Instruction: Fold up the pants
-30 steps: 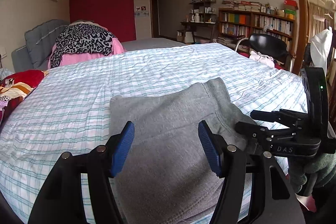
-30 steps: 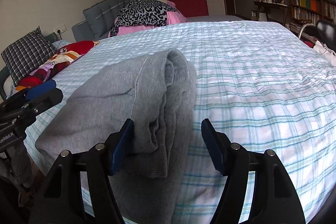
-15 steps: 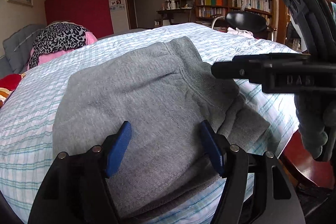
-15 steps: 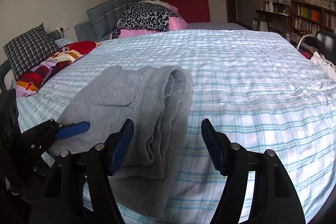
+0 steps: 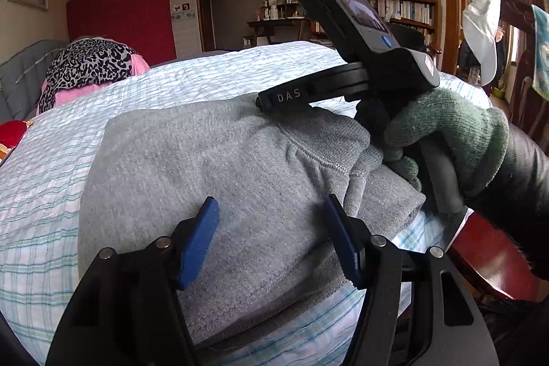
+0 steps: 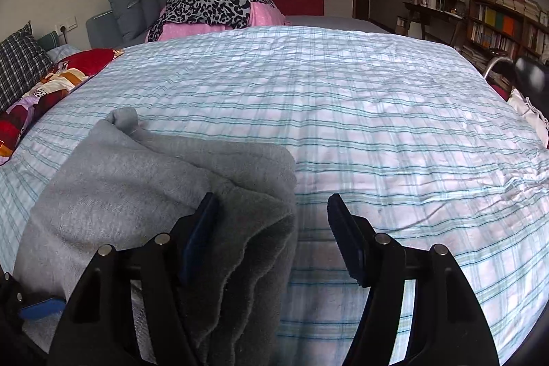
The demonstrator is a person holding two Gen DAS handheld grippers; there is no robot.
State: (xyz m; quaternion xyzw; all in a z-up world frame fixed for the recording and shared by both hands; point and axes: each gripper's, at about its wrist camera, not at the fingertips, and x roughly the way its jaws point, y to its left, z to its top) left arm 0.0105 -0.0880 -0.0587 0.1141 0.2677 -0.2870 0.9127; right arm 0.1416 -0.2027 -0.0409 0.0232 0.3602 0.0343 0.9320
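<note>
The folded grey fleece pants (image 5: 240,180) lie at the near edge of the bed, on its pale sheet checked in teal and white (image 6: 377,132), and a good deal of them is hidden from me: in my left wrist view the near end of the bundle runs under my left tool (image 5: 271,237) and out of the picture, and in my right wrist view the near part drops behind the black frame of my right tool (image 6: 271,230). How many layers the fold holds I cannot make out; I see only stacked edges on the right side of the bundle. My left tool is spread wide, its blue pads (image 5: 200,240) hovering over the middle of the grey cloth with nothing between them. My right tool is spread as well; its left pad (image 6: 202,222) sits against or just over the pants' folded right edge, I cannot tell which, and its right pad stands over bare sheet. From the left wrist view my right hand in a green knit glove (image 5: 446,139) wraps the tool's handle at the pants' right corner, wrist lower than the tool, black sleeve cut off at the frame's edge. The tool's tips there are hidden behind cloth.
</note>
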